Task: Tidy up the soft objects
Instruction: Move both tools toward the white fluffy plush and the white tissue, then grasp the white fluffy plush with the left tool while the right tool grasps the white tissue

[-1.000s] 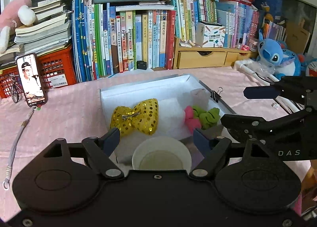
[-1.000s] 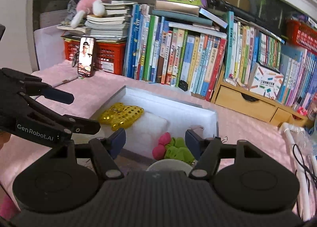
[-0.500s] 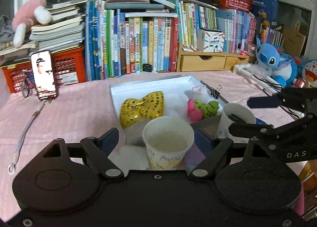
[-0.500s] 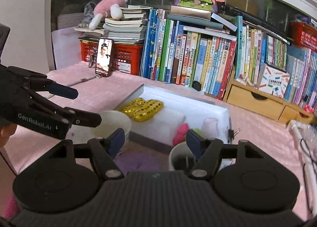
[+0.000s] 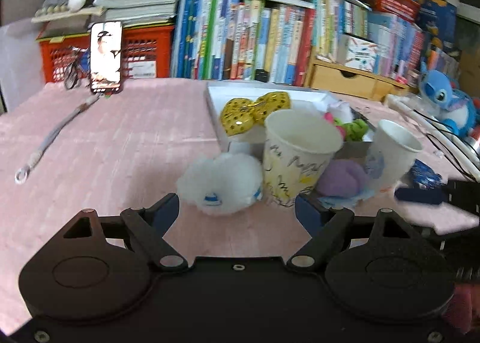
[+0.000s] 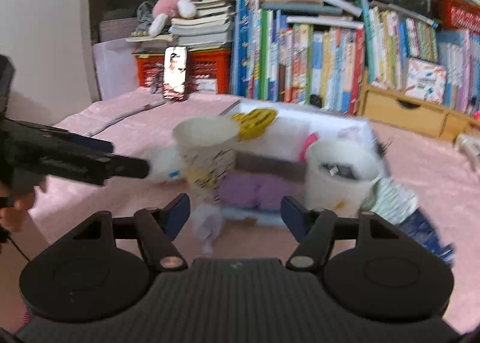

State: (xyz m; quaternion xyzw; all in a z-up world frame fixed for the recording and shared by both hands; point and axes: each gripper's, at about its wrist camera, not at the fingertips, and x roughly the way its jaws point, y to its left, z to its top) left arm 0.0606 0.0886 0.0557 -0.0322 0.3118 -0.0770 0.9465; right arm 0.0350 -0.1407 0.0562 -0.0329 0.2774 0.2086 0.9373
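Over the pink cloth, my left gripper (image 5: 237, 211) stands open just short of a white fluffy ball (image 5: 222, 190); nothing is between its fingers. A patterned paper cup (image 5: 297, 157) stands right of the ball, then a purple fluffy ball (image 5: 342, 178) and a plain white cup (image 5: 393, 154). My right gripper (image 6: 235, 214) faces the purple ball (image 6: 255, 193). Its jaws are closing with no pad pressing on anything; a blurred pale scrap (image 6: 207, 229) lies between them. Behind, a white foam tray (image 5: 216, 103) holds a yellow spotted bow (image 5: 255, 112) and a green and pink soft toy (image 5: 354, 127).
A phone (image 5: 106, 56) leans on a red crate (image 5: 144, 52), with a lanyard (image 5: 48, 145) trailing from it. Rows of books (image 5: 255, 37) and a wooden drawer unit (image 5: 345, 82) line the back. A blue plush (image 5: 444, 103) and cables sit far right. A blue packet (image 6: 420, 229) lies beside the white cup.
Both grippers have dropped and pulled back from above the tray. The two cups and the white and purple balls now show in front of them. The right jaws have narrowed a little.
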